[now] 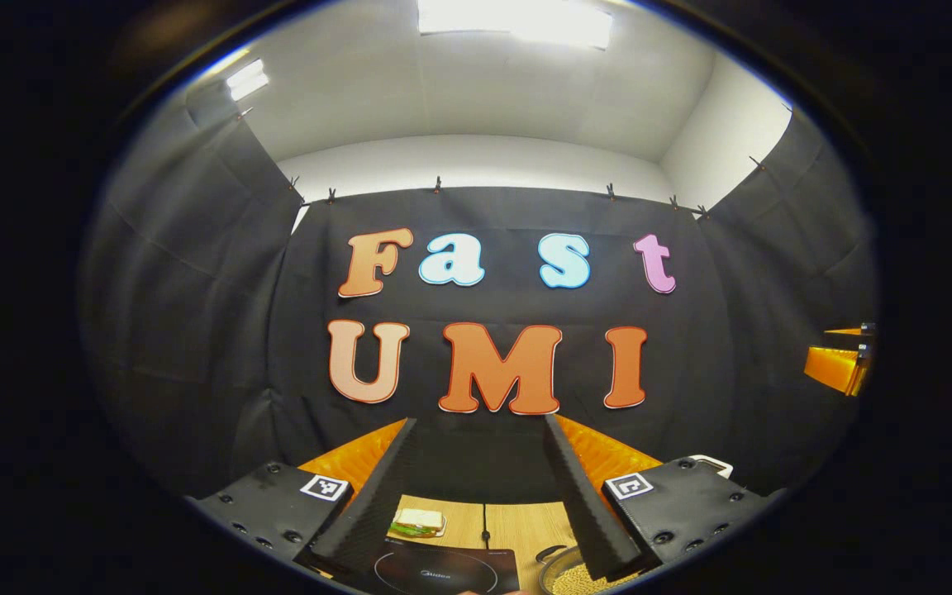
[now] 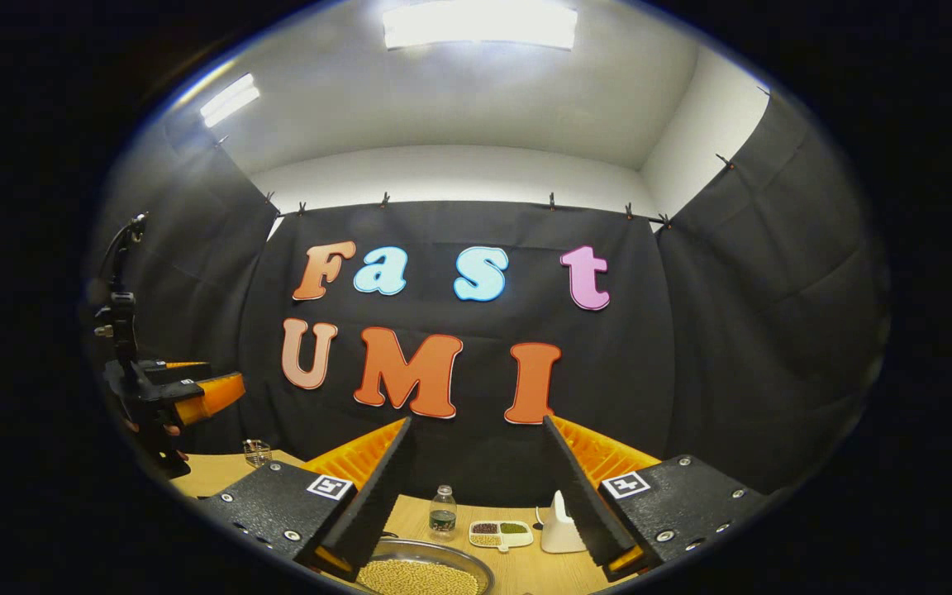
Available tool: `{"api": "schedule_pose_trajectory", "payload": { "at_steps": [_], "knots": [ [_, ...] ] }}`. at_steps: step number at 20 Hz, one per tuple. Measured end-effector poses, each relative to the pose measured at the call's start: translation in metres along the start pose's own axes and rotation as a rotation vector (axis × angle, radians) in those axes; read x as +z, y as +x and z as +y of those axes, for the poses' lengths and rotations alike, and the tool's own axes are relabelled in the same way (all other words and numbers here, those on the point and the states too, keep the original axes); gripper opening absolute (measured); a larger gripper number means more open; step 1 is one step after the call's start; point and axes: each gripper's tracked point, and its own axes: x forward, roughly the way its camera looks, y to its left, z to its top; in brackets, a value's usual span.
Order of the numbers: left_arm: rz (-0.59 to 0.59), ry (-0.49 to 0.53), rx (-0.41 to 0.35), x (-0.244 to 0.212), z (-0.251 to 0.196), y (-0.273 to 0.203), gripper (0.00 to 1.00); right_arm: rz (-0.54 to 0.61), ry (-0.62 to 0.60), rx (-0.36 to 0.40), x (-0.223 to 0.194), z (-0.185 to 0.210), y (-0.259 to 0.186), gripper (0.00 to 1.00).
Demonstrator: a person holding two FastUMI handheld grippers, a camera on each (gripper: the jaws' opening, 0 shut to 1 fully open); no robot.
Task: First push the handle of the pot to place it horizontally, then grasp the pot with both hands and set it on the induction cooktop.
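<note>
Two grippers, both raised above the worktop (image 2: 525,570) and looking level at the booth wall. My left gripper (image 1: 480,496) has its jaws set wide apart with nothing between them; below and ahead of it lies the induction cooktop (image 1: 443,570), with a sandwich (image 1: 420,521) on a small plate just behind. My right gripper (image 2: 476,496) is likewise spread wide and holds nothing. The pot (image 2: 422,570), a shallow metal vessel filled with pale beans, sits on the worktop directly under the right gripper; the left gripper view catches its rim just right of the cooktop, apart from it. I cannot make out its handle, so I cannot tell how it lies. I judge the pot heavy for its size, rigid, smooth-walled and apt to slip, with a loose filling that spills if tilted; I would take it at opposite rim points and keep it level. Behind it stand a small bottle (image 2: 443,512), a divided dish (image 2: 501,534) of grains and a white object (image 2: 559,525). Neither gripper has descended to the pot yet.
</note>
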Motion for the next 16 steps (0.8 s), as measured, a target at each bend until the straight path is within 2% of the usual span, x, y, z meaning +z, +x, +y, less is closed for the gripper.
{"api": "schedule_pose_trajectory", "payload": {
  "at_steps": [6, 10, 16],
  "knots": [
    [0.019, -0.016, -0.008, -0.015, -0.004, -0.004, 0.97, 0.084, -0.013, -0.028, -0.043, -0.008, -0.008, 0.94],
    [0.038, -0.019, -0.009, -0.025, -0.005, -0.003, 0.98, 0.228, 0.021, -0.001, -0.095, 0.0, -0.019, 0.94],
    [0.067, -0.029, -0.009, -0.039, -0.009, 0.001, 0.98, 0.461, 0.072, 0.076, -0.177, 0.023, -0.041, 0.83]
  ]
}}
